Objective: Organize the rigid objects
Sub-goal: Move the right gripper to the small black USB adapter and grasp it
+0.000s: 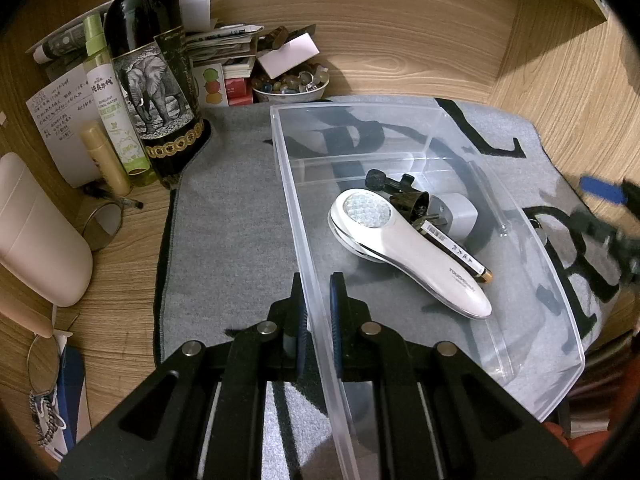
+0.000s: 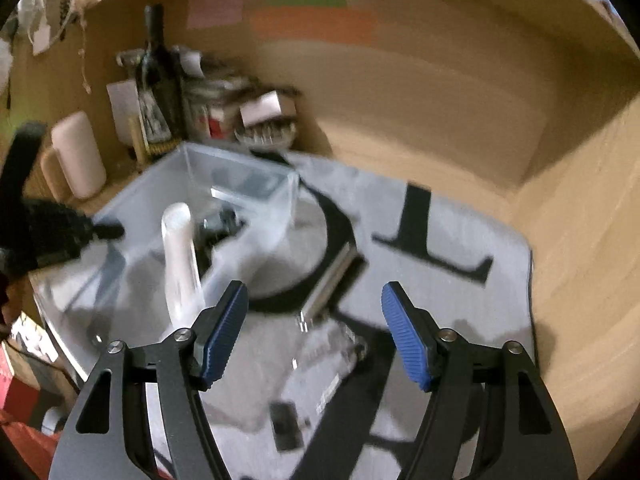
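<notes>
A clear plastic bin (image 1: pixel 560 304) stands on a grey mat (image 1: pixel 232 240). My left gripper (image 1: pixel 318 300) is shut on the bin's near left wall. Inside lie a white handheld device (image 1: pixel 412 248), a black pen with a gold end (image 1: pixel 460 252), a white plug adapter (image 1: pixel 456 212) and a black clamp-like part (image 1: pixel 396 188). My right gripper (image 2: pixel 314 320) is open and empty above the mat, right of the bin (image 2: pixel 240 184). Below it lie a clear glass-like object (image 2: pixel 328 344) and a small dark object (image 2: pixel 286 424). The right view is blurred.
At back left stand a dark wine bottle (image 1: pixel 152 72), a green spray bottle (image 1: pixel 112 104), a beige tube (image 1: pixel 104 156), papers and a bowl of beads (image 1: pixel 292 84). A white rounded case (image 1: pixel 36 232) lies left. Wooden walls enclose the desk.
</notes>
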`<state>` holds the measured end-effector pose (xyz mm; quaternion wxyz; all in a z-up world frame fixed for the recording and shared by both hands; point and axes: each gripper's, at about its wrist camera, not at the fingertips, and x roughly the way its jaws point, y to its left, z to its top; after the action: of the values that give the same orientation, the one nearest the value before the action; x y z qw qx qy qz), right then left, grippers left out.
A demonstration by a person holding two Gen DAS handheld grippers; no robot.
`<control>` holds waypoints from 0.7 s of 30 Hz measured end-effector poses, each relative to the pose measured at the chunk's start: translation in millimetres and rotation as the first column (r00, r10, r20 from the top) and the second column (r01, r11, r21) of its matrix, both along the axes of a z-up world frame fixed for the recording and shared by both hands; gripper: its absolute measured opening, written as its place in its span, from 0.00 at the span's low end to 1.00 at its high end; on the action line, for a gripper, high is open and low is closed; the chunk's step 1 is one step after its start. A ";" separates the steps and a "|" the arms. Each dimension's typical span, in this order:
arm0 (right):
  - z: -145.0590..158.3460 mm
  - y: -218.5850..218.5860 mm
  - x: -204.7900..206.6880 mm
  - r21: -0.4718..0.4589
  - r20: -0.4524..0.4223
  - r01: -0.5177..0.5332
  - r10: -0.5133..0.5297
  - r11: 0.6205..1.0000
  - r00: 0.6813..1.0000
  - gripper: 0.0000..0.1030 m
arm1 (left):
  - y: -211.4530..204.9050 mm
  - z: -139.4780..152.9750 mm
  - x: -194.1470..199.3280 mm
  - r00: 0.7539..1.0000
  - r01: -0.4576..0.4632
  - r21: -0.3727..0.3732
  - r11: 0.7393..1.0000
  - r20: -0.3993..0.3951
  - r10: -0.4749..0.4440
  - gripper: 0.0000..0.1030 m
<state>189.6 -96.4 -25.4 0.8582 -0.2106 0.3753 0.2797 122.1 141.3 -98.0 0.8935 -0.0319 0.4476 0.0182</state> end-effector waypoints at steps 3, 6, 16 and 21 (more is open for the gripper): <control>-16.3 -8.7 -5.5 -0.025 -0.044 0.015 -0.016 1.000 0.999 0.64 | 0.0 0.0 0.0 1.000 0.001 0.001 1.000 -0.001 -0.001 0.09; -34.8 -17.5 -10.8 -0.041 -0.099 0.029 -0.033 0.999 0.995 0.64 | 0.1 -0.1 -0.1 1.000 0.001 0.001 1.000 -0.001 -0.001 0.09; -77.7 -31.6 -22.5 -0.062 -0.208 0.061 -0.072 0.996 0.975 0.64 | 0.2 -0.1 -0.2 1.000 0.001 0.001 1.000 0.000 -0.001 0.09; -75.0 -36.8 -24.4 -0.037 -0.192 0.069 -0.074 0.997 0.978 0.41 | -0.1 -0.1 0.0 1.000 0.000 0.000 1.000 0.001 0.000 0.09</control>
<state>165.3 -133.3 -100.3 0.8238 -0.1818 0.4686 0.2621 122.1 141.1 -98.2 0.8936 -0.0318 0.4473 0.0181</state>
